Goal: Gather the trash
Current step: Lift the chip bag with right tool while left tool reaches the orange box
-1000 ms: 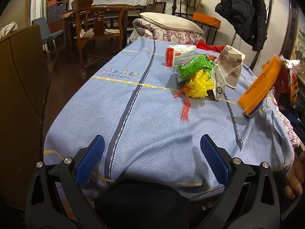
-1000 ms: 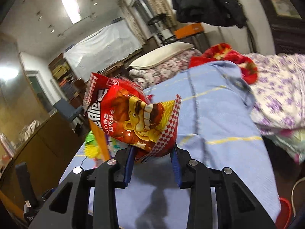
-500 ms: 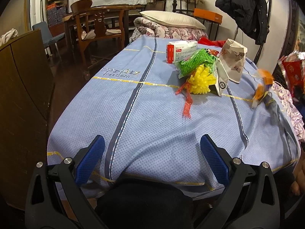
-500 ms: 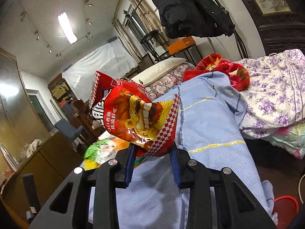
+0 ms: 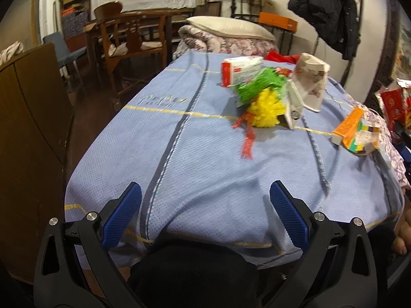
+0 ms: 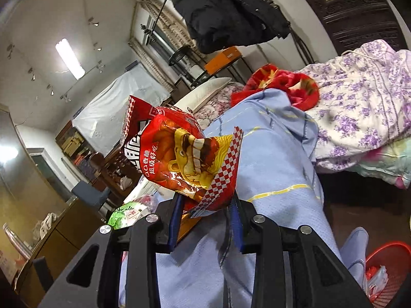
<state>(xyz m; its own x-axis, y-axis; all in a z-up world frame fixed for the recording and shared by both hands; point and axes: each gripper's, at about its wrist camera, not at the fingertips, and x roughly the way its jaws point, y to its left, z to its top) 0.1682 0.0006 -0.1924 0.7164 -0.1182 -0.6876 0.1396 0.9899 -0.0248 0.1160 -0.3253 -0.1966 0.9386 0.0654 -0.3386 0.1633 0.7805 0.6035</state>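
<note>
My right gripper (image 6: 205, 213) is shut on a red snack bag (image 6: 185, 159) and holds it up above the blue bedspread (image 6: 277, 169). The bag also shows at the right edge of the left wrist view (image 5: 395, 105). My left gripper (image 5: 205, 213) is open and empty over the near end of the bed. On the bedspread (image 5: 179, 154) lie a red-and-white box (image 5: 240, 70), green wrapper (image 5: 257, 87), yellow spiky ball (image 5: 267, 110), red strip (image 5: 248, 138), white paper bag (image 5: 310, 84) and an orange carton (image 5: 352, 128).
A red waste basket (image 6: 385, 267) with trash stands on the floor at the lower right. A brown cabinet (image 5: 28, 128) stands left of the bed. Wooden chairs (image 5: 128, 38), a pillow (image 5: 228, 27), a hanging black coat (image 5: 326, 12) and floral bedding (image 6: 359, 107) surround it.
The orange carton has dropped away from the snack bag and now lies on the bedspread at the right. My right gripper has tilted up and turned right, bringing the red basket into view.
</note>
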